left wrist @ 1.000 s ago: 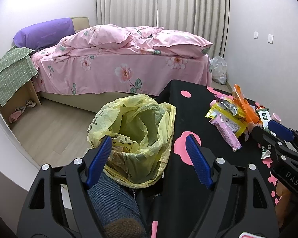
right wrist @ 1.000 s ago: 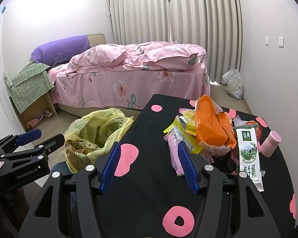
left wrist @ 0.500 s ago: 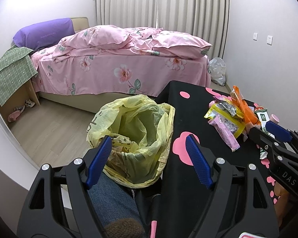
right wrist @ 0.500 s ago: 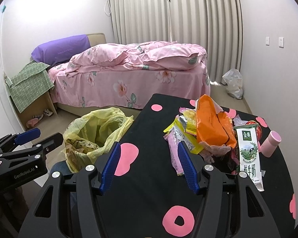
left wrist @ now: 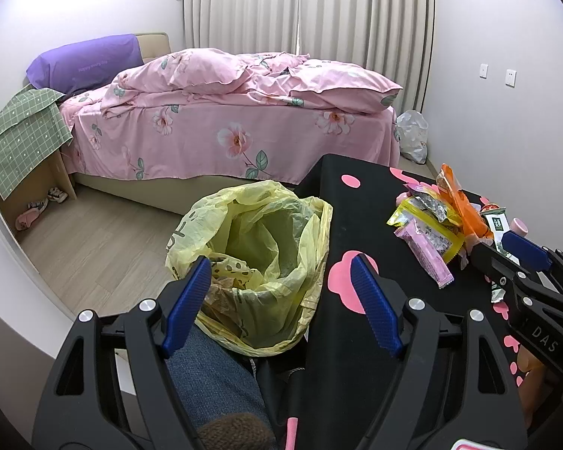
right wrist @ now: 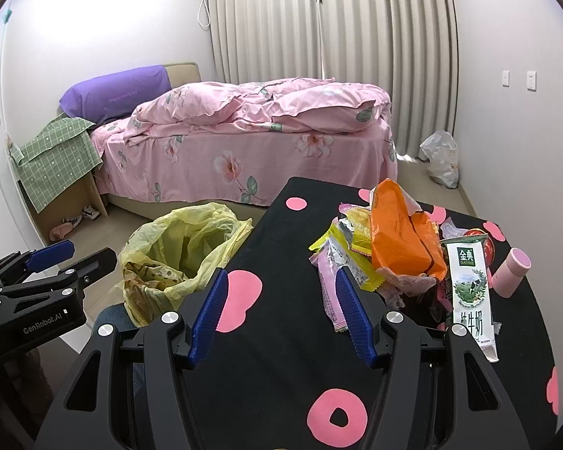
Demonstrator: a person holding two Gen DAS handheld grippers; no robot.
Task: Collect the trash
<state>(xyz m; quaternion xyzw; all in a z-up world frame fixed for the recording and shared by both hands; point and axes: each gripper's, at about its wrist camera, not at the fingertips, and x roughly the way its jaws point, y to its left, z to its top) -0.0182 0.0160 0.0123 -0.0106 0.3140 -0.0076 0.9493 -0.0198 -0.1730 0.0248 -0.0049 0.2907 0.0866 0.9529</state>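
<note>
**Two spread grippers held over a black table beside a yellow trash bag**

The lower part of the yellow trash bag (left wrist: pixel 266 258) is hidden behind the left gripper (left wrist: pixel 281 300) and a denim-clad leg (left wrist: pixel 210 371); what lies at its bottom cannot be made out. Small wrappers under the trash pile (right wrist: pixel 386 258) are covered by the larger packets.

At far left a green checked cloth (left wrist: pixel 22 138) is draped over a cardboard box, with a pink floral bed (left wrist: pixel 236 112) behind and a white plastic bag (right wrist: pixel 441 157) on the floor by the curtain.

The left gripper is seen with jaws spread wide and empty, hanging over the near rim of the bag, which stands just beside the left edge of the black table (right wrist: pixel 281 225). The right gripper (right wrist: pixel 281 311) is likewise spread and empty above the tabletop. A pink wrapper (right wrist: pixel 328 285) lies touching or just ahead of its right fingertip; an orange packet (right wrist: pixel 398 240), a milk carton (right wrist: pixel 469 288) and a pink cup (right wrist: pixel 512 272) are found further right.
</note>
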